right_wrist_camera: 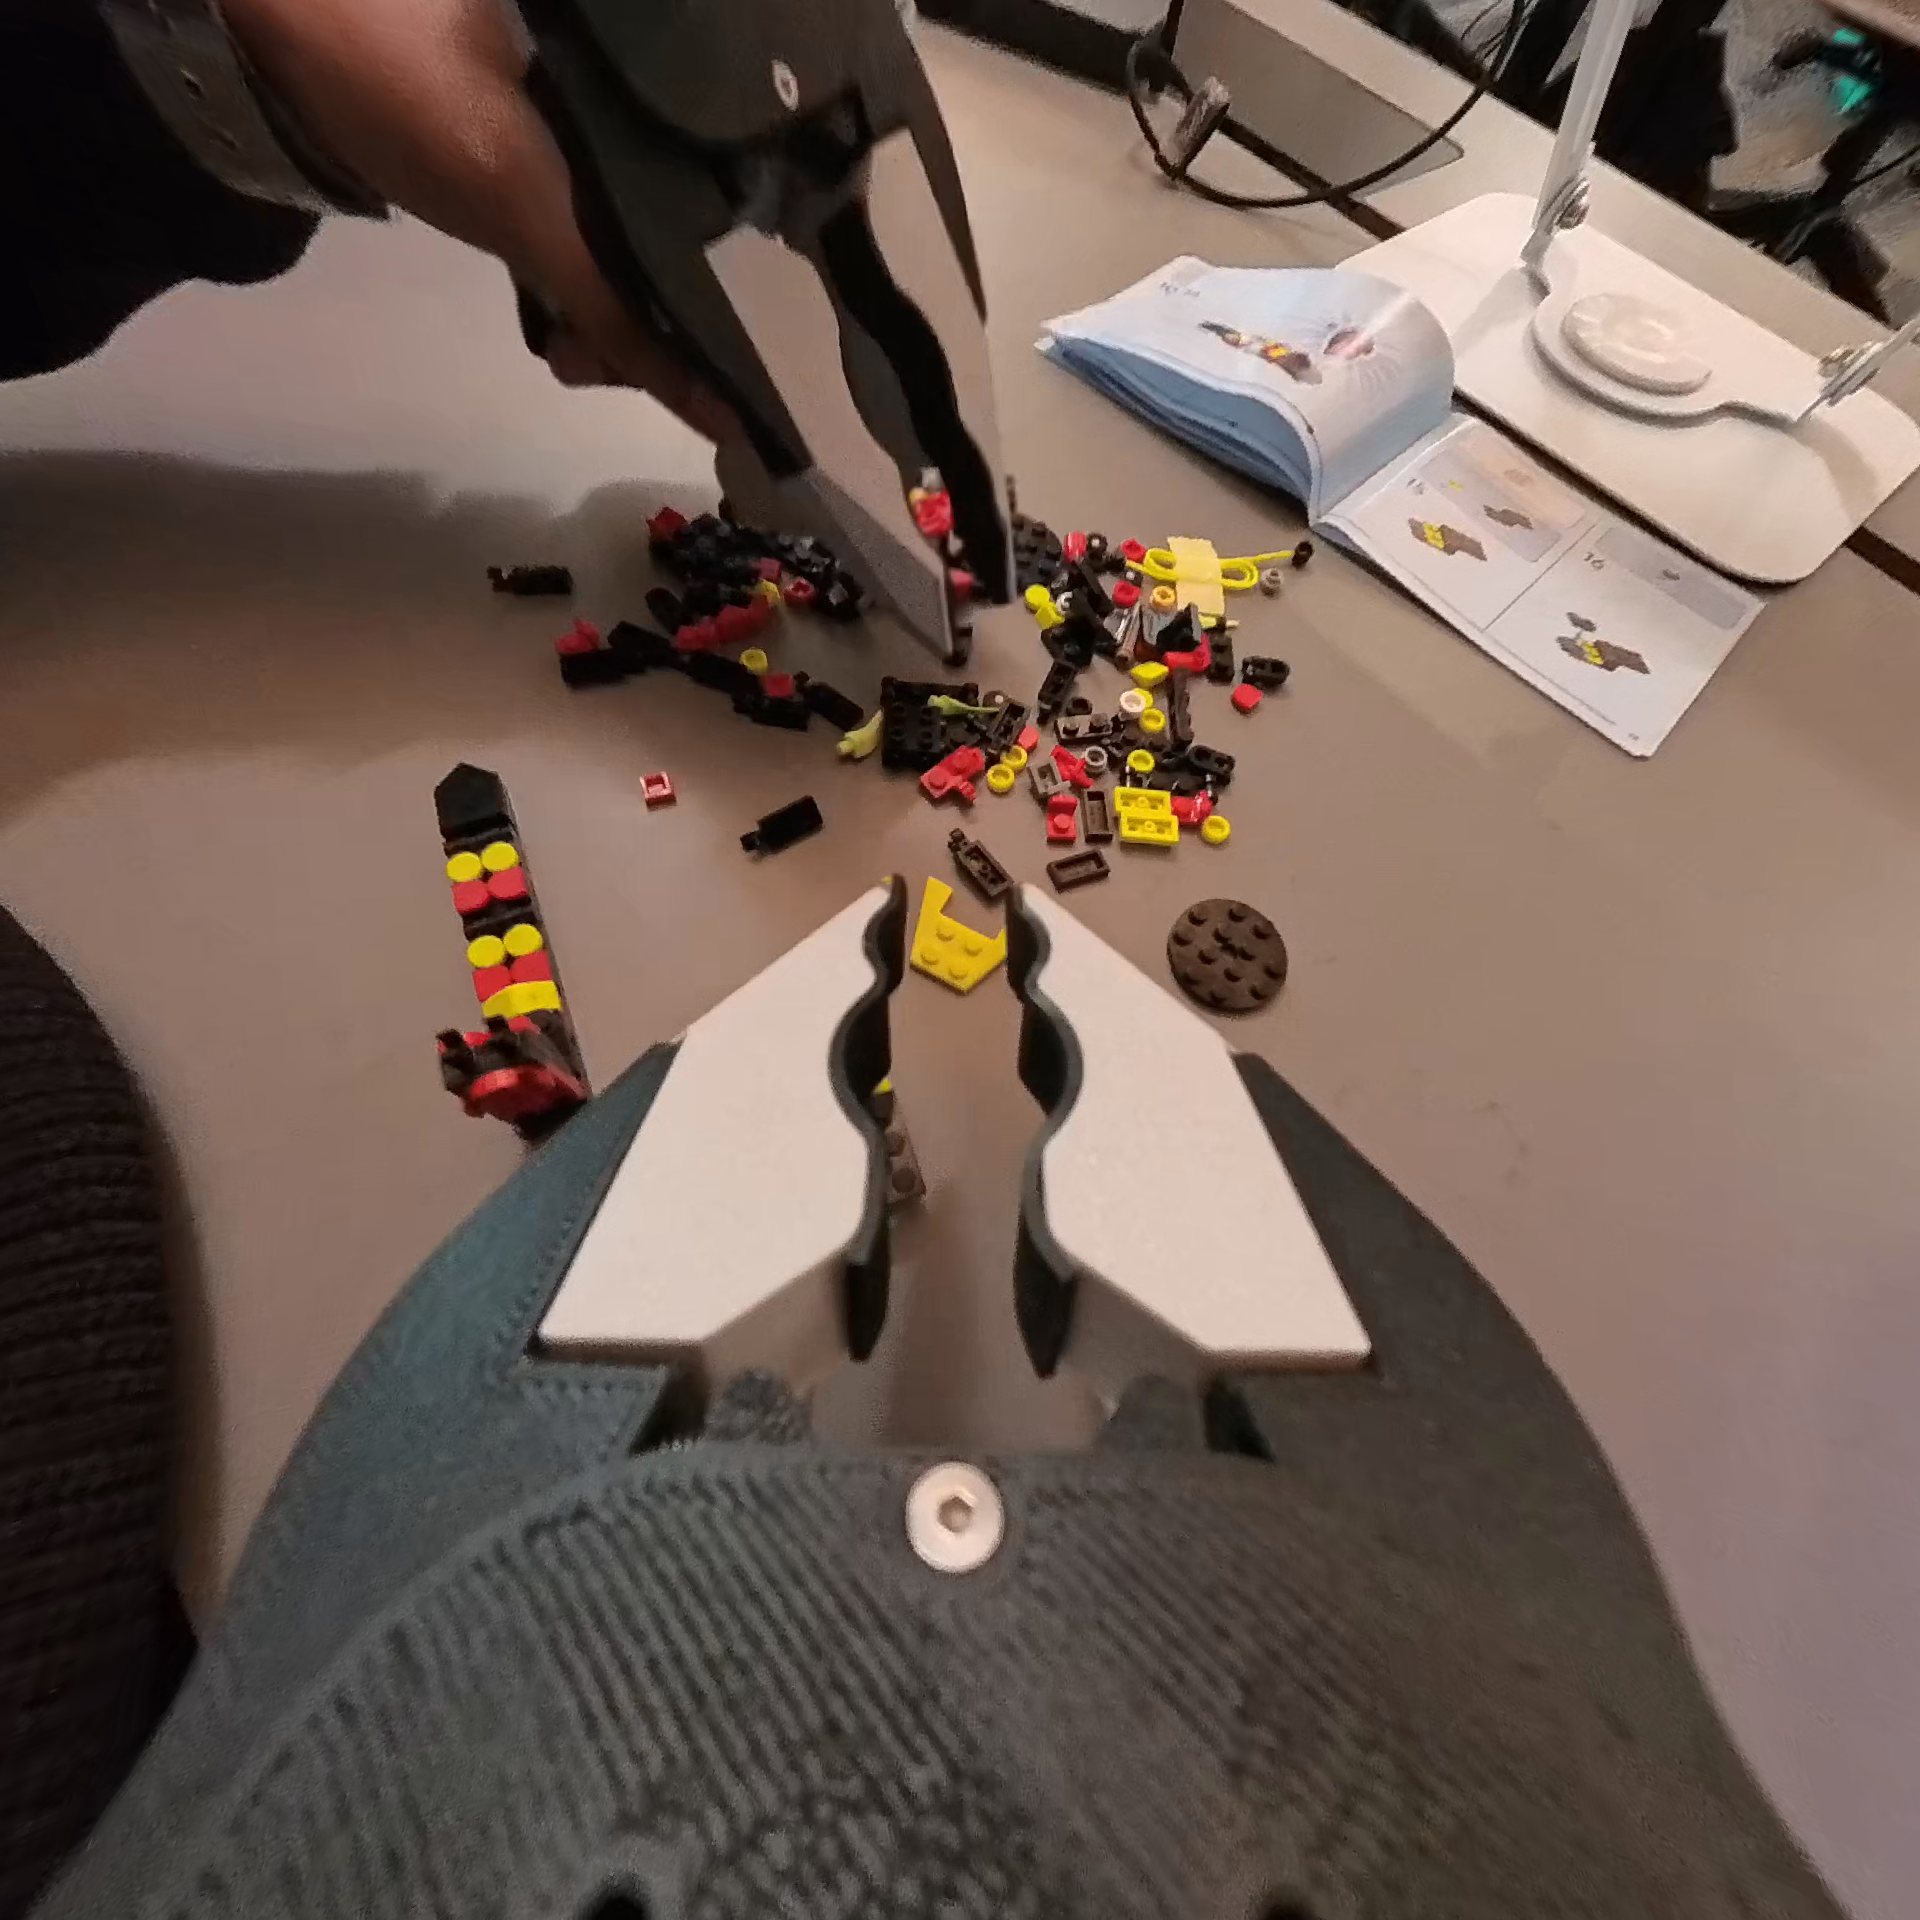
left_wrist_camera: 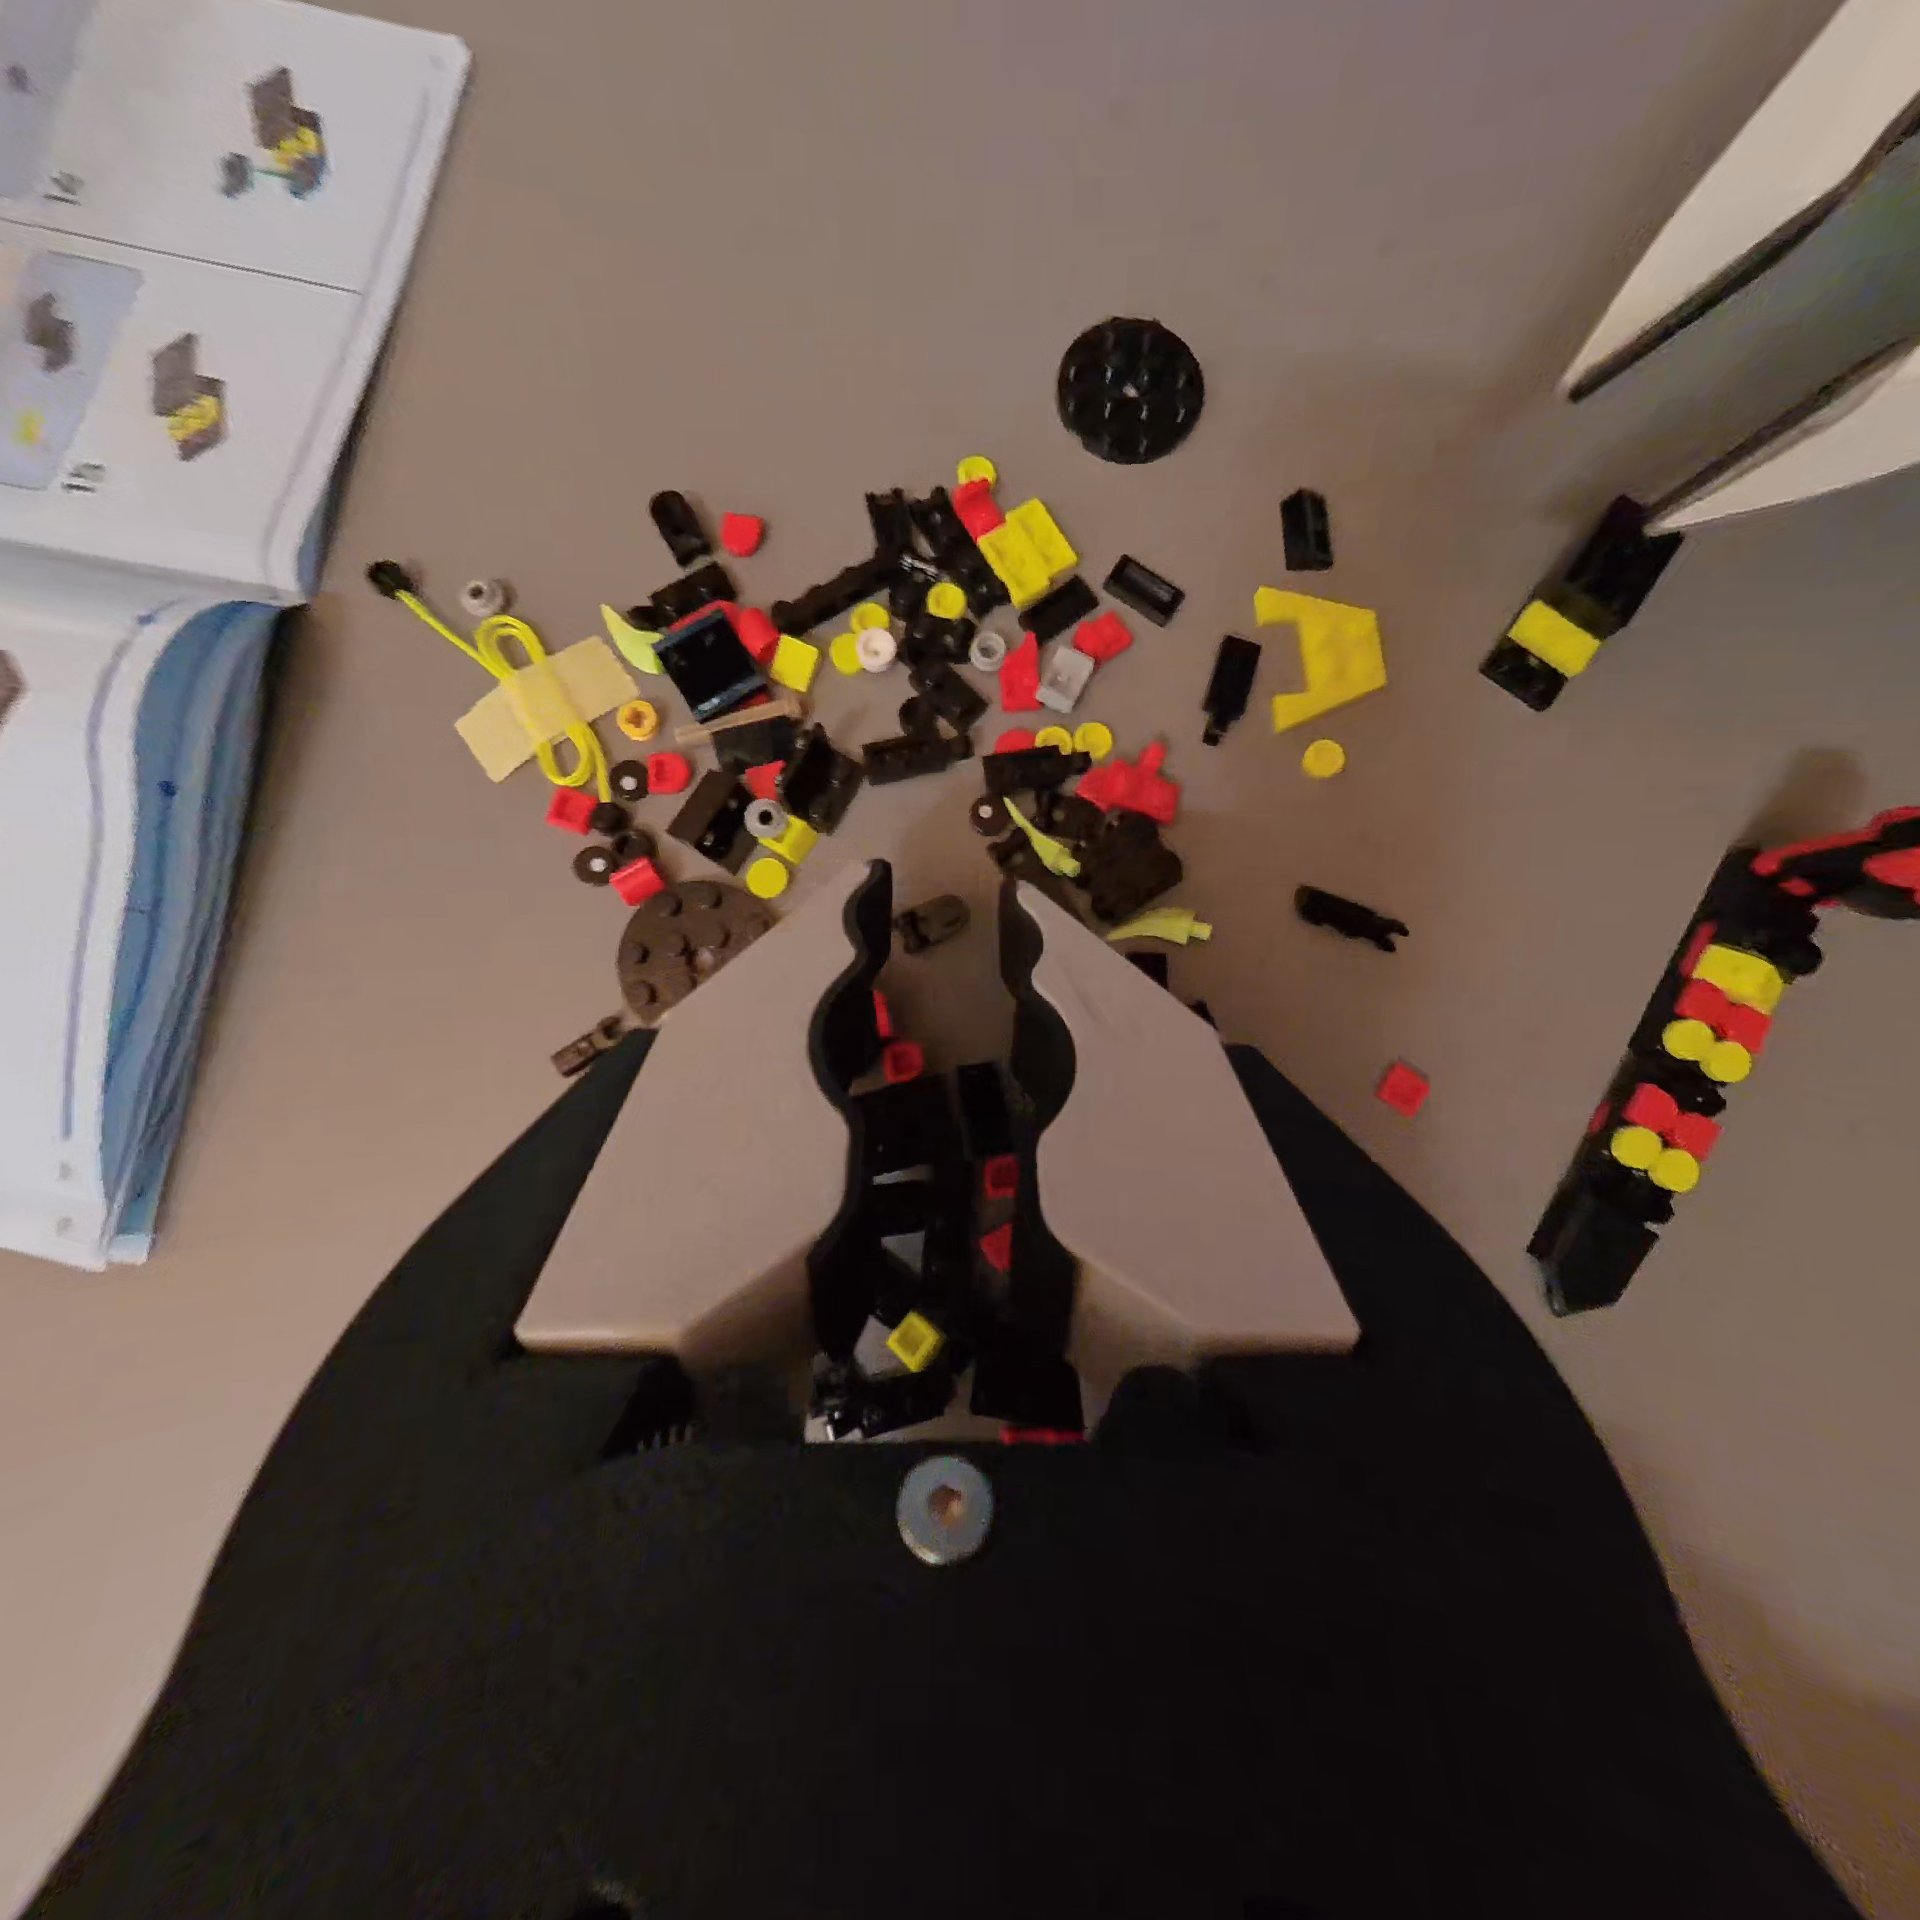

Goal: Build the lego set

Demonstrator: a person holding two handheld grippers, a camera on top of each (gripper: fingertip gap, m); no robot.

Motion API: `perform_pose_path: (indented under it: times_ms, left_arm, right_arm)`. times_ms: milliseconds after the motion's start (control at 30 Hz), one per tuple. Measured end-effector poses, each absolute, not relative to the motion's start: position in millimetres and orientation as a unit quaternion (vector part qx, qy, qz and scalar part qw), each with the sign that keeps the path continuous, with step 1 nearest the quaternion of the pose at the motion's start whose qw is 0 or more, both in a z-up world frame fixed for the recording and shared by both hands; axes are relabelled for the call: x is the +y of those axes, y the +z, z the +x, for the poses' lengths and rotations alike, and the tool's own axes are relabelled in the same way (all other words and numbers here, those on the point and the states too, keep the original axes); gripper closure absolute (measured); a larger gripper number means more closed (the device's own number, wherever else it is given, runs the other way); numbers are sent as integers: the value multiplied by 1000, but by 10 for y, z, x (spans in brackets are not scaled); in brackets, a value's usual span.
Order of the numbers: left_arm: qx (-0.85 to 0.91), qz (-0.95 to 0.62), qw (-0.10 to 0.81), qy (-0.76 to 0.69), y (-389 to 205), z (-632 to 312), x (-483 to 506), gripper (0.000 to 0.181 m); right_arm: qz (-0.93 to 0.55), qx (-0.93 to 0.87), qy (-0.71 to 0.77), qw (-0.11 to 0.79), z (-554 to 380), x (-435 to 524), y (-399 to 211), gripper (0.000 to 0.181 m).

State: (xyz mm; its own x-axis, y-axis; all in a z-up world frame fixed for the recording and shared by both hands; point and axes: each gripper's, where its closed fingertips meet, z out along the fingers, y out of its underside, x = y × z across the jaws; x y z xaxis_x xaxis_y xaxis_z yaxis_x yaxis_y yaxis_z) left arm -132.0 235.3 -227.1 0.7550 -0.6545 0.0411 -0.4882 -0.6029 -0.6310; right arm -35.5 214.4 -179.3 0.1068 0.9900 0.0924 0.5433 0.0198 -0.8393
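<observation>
Lego pieces (right_wrist_camera: 1101, 717) lie scattered mid-table, both tongs parted over them.

The left gripper (right_wrist_camera: 971, 613), gripped in a hand (right_wrist_camera: 499, 197), points steeply down into the heap (tips at the table); the right gripper (right_wrist_camera: 951, 914) hovers low, empty, a yellow wedge plate (right_wrist_camera: 956, 951) showing between its fingers.

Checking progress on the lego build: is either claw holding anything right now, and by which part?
Nothing is held. The left claw is open, tips down among the loose pieces; the right claw is open above the table.
</observation>
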Motion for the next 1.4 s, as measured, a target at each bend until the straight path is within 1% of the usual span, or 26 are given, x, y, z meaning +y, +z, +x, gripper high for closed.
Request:
perform_pose_path:
  times_ms: [167,300,367,500,667,867,1067,1300,1400]
  left_arm:
    - [328,-888,288,-145,-2310,-1280,2278,163]
    - [338,-897,246,-143,-2325,-1289,2145,162]
    - [346,-899,230,-139,-2327,-1297,2088,159]
    - [329,-890,288,-131,-2207,-1304,2264,160]
    - [298,-899,300,-119,-2302,-1419,2363,161]
    - [312,-893,289,-147,-2329,-1336,2280,164]
    - [332,-903,223,-159,-2355,-1315,2051,164]
    - [297,-906,256,-162,-2285,-1319,2178,165]
    - [254,-923,248,-152,-2341,-1357,2210,167]
  right_arm:
    - [-632,-605,294,386,-368,2113,-1777,164]
    - [-630,-604,298,386,-366,2099,-1762,164]
    - [-631,-603,300,386,-361,2100,-1756,164]
    - [-630,-603,302,384,-363,2092,-1757,164]
    - [-629,-606,301,384,-366,2078,-1761,164]
    - [-630,-607,301,381,-368,2076,-1773,164]
    - [-630,-606,302,380,-367,2079,-1776,164]
    - [-631,-605,302,381,-364,2083,-1771,163]
    - [-631,-604,301,382,-363,2091,-1767,163]
